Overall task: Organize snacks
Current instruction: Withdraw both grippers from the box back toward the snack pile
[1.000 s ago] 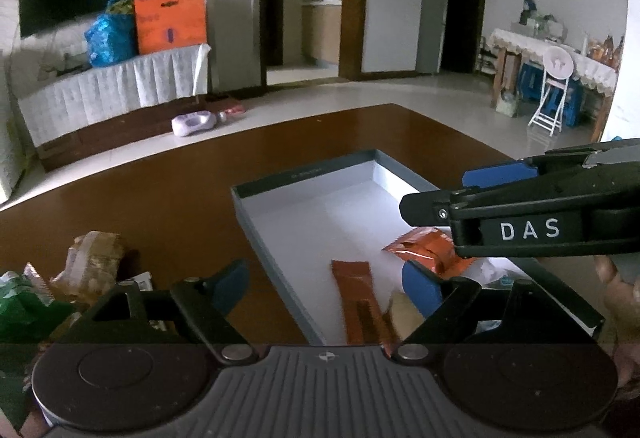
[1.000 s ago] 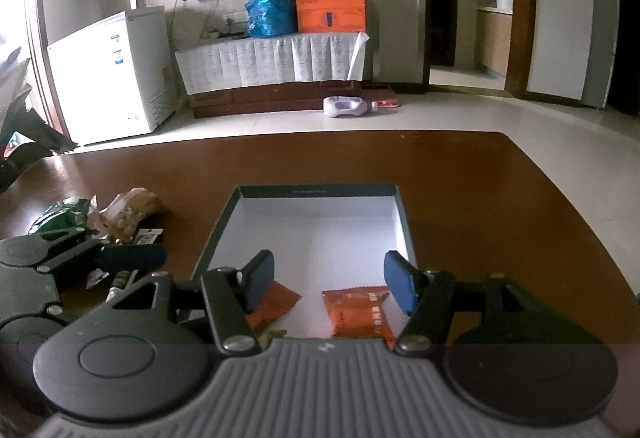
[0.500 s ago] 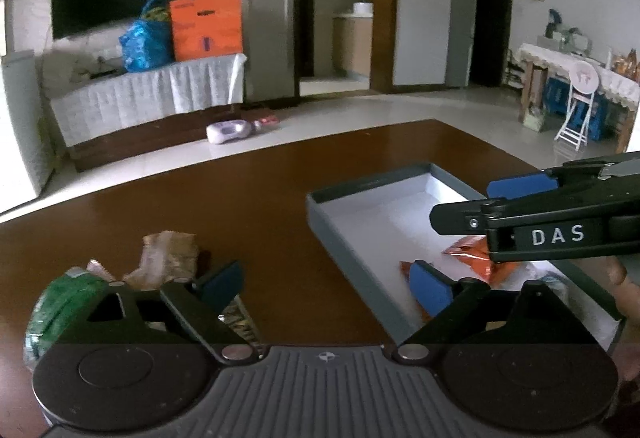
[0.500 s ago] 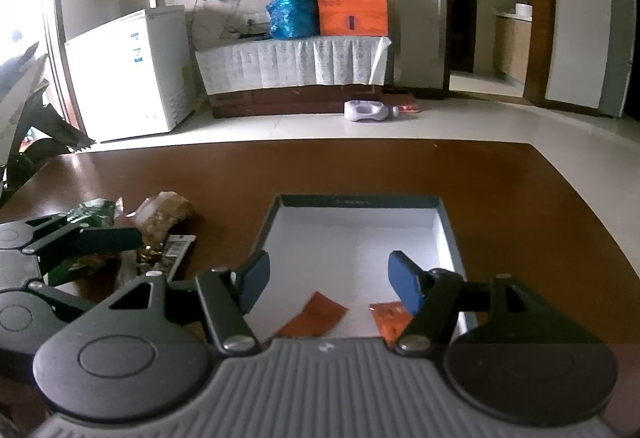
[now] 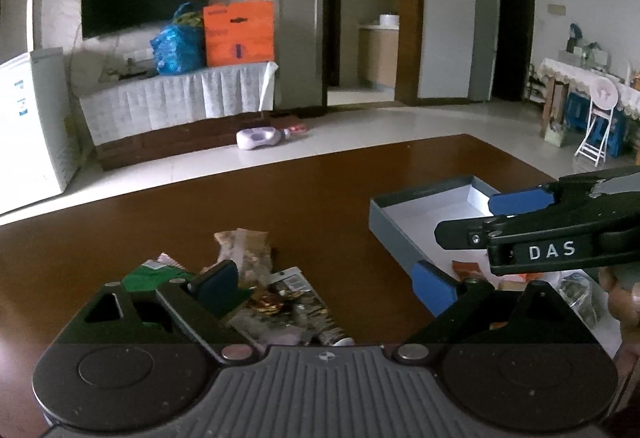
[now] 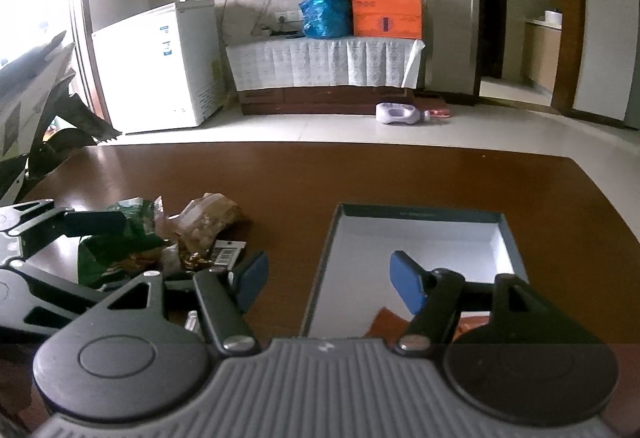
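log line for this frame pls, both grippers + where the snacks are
left gripper: open, over snack pile | right gripper: open, empty, at box near-left edge | box: orange packets inside | table: pile left of box

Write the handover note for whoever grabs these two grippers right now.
Left gripper: open, empty, hovering over the snack pile on the brown table.
Right gripper: open, empty, straddling the left wall of the grey box.
Done: orange packets lie in the near end of the box.
Left: the pile beside the box, including the green bag, the tan nut bag and smaller wrappers, has yet to go in.
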A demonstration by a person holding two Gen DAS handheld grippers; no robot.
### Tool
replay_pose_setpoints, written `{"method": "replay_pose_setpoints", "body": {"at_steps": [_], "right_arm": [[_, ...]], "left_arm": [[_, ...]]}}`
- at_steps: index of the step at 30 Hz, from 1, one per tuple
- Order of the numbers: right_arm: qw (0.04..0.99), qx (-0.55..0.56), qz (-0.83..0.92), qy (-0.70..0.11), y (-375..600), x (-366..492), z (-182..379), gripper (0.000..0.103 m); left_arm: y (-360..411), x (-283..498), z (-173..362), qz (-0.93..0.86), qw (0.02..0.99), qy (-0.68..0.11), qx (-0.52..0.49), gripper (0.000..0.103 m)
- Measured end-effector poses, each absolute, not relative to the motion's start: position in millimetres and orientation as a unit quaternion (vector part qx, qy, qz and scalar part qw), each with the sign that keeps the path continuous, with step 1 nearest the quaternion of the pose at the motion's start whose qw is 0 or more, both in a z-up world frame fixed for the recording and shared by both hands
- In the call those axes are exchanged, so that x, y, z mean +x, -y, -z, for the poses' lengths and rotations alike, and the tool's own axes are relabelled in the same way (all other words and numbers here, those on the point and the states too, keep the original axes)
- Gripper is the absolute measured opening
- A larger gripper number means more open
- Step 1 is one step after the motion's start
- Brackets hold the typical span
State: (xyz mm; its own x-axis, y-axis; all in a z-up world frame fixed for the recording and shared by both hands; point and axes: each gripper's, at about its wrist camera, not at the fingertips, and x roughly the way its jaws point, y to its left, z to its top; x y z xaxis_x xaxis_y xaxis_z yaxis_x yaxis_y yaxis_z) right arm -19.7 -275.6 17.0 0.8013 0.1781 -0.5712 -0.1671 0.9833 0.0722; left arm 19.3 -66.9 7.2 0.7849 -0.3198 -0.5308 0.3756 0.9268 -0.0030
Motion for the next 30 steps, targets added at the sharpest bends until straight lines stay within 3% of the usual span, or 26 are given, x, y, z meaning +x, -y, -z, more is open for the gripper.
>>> {"method": "replay_pose_setpoints", "body": {"at_steps": [30], "right_arm": [[0.928, -0.053, -0.167, -0.328, 203.4, 3.9, -4.2, 0.069]], "left_arm": [[-31.7, 1.5, -18.3, 0.114, 0.96, -0.249, 0.057, 0.099]]}}
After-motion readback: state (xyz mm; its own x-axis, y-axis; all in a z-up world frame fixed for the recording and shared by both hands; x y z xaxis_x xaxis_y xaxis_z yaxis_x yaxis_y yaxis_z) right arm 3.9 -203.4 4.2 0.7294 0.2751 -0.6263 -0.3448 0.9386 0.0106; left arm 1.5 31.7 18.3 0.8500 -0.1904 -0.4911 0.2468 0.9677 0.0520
